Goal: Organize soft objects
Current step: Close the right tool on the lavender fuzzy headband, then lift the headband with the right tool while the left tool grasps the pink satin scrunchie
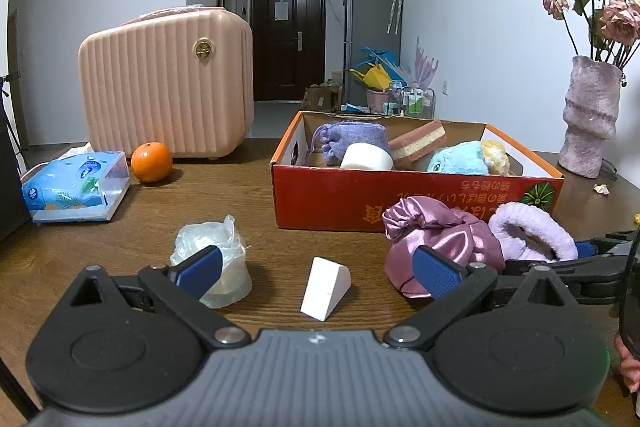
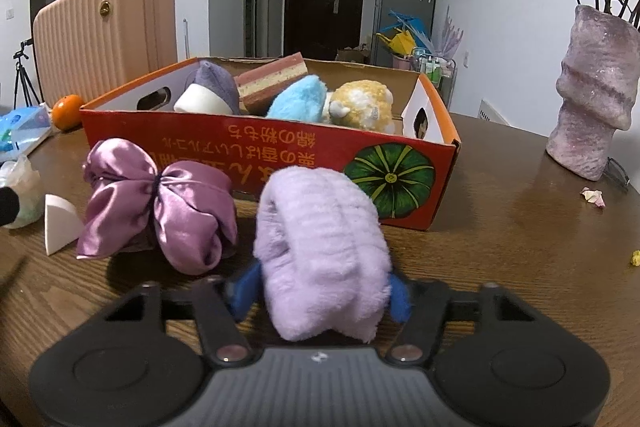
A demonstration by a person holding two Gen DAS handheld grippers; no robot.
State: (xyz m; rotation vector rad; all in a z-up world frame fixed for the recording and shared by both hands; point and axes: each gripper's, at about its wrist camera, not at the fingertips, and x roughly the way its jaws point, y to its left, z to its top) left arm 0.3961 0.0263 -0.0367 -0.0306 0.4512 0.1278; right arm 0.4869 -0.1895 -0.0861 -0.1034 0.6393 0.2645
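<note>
A lilac fluffy headband (image 2: 320,251) lies on the wooden table in front of the red cardboard box (image 2: 280,147). My right gripper (image 2: 322,293) is shut on it, a blue pad pressing each side. Left of it sits a pink satin bundle (image 2: 160,215). My left gripper (image 1: 316,261) stands open and holds nothing, with a white wedge sponge (image 1: 325,289) on the table between its fingers. A clear plastic-wrapped lump (image 1: 212,247) sits behind its left finger, the satin bundle (image 1: 436,231) behind its right. The box (image 1: 332,199) holds a purple pouch (image 1: 352,139), a white roll, a layered sponge and plush toys.
A pink ribbed suitcase (image 1: 168,87) stands at the back left, with an orange (image 1: 151,161) and a blue tissue pack (image 1: 76,187) in front of it. A lilac vase (image 1: 590,115) with dried roses stands at the right. Fallen petals (image 2: 592,195) lie near the vase.
</note>
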